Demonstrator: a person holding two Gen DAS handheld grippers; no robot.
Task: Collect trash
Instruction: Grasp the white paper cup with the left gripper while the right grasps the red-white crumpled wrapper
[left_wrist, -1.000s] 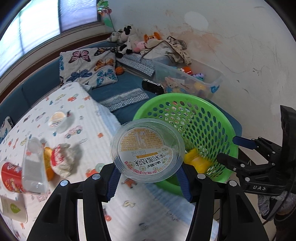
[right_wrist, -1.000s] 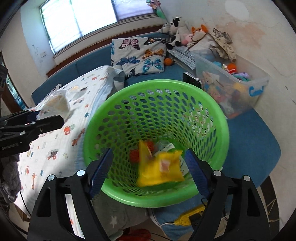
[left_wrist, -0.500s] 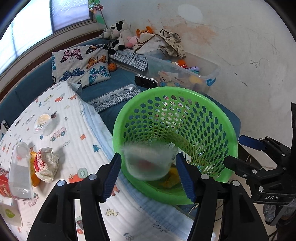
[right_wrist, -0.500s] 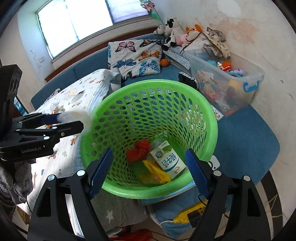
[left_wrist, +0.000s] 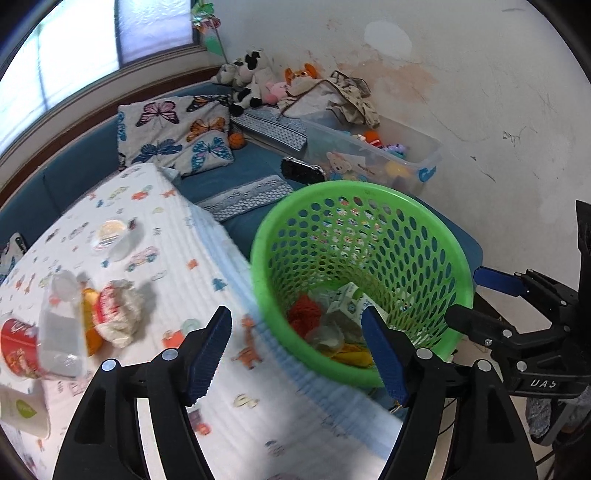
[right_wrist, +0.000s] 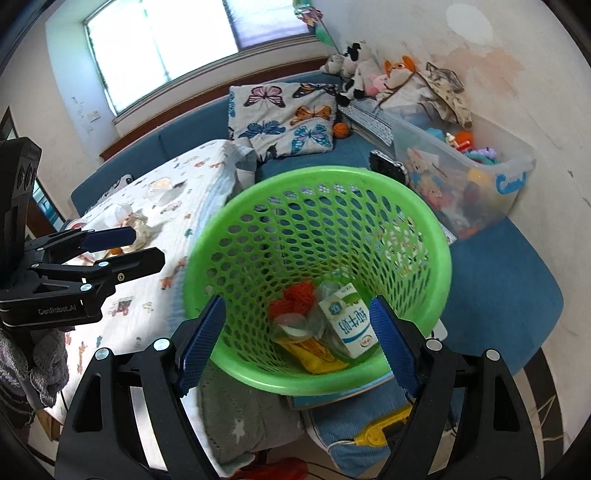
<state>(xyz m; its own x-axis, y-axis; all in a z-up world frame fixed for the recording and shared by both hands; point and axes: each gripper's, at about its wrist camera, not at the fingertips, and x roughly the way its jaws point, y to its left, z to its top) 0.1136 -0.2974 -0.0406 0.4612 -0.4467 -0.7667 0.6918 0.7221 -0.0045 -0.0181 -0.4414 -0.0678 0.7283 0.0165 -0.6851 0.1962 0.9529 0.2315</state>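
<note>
Left hand-held gripper (left_wrist: 295, 354) spread wide, empty – green basket (left_wrist: 458, 266) ahead-right. Right hand-held gripper (right_wrist: 295, 343) wide, empty – milk carton (right_wrist: 349, 325) between fingers, lengthwise toward camera.

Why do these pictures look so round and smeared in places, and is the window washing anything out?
Both views are fisheye, so edges bend and corners go black. Left wrist view: the patterned tablecloth and clear bottle are motion-blurred, the green basket sharper. Right wrist view: the window is blown out white, and the basket's near rim is smeared.
</note>
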